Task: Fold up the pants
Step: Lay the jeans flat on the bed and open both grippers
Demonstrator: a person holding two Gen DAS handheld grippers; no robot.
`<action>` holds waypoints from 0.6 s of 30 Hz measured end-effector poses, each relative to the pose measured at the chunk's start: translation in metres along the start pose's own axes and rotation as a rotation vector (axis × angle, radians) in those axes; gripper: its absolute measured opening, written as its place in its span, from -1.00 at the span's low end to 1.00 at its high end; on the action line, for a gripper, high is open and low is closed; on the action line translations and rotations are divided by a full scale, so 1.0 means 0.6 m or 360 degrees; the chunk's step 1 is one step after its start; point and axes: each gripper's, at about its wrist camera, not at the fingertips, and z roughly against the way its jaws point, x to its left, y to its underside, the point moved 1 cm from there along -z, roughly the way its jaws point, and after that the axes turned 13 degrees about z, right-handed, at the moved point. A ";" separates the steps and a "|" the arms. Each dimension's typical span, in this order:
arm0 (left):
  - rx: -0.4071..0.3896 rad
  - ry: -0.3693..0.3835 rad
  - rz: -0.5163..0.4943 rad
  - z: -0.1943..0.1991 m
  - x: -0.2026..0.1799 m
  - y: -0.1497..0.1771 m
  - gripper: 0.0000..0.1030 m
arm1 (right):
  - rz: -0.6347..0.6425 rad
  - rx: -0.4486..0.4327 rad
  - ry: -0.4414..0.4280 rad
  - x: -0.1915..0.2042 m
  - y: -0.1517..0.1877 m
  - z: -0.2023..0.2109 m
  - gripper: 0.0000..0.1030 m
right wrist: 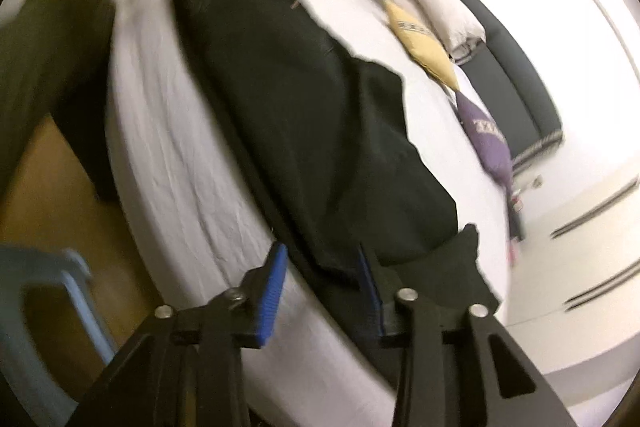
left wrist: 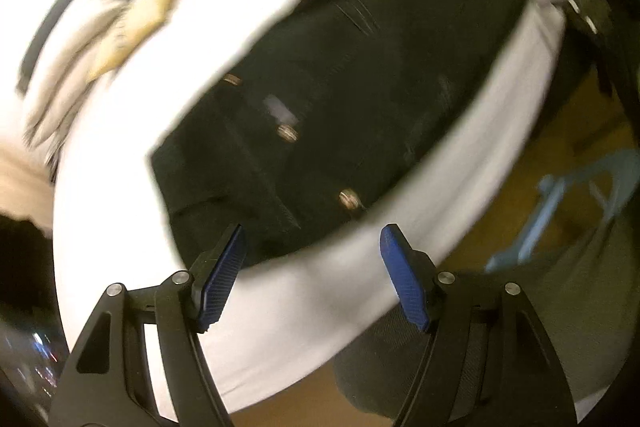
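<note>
Left wrist view alone shows metal buttons [left wrist: 289,133] on the black cotton pants [left wrist: 352,87], laid along the white-sheeted bed's [left wrist: 120,147] edge. Left gripper [left wrist: 314,277] wide open, empty. Right gripper [right wrist: 320,279] part-open, pants hem between its jaws, apparently ungripped. Yellow cushion [right wrist: 424,43], purple cushion [right wrist: 490,143]; brown floor [right wrist: 52,179].

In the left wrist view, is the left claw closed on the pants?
No. The left claw stands open, its blue pads apart with only white bedsheet between them, and the black pants lie beyond its tips.
</note>
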 end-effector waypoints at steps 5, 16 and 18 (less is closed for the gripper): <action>-0.0278 0.0125 0.0352 0.014 -0.015 -0.118 0.33 | -0.0428 -0.0059 -0.0057 -0.095 -0.006 -0.005 -0.25; -0.0034 0.0136 0.0593 -0.189 -0.099 -0.182 0.37 | -0.0585 0.0059 -0.0232 -0.080 0.045 -0.064 -0.16; -0.0045 0.0082 0.0557 -0.172 -0.104 -0.193 0.37 | -0.0700 0.0073 -0.0185 -0.119 0.072 -0.043 -0.15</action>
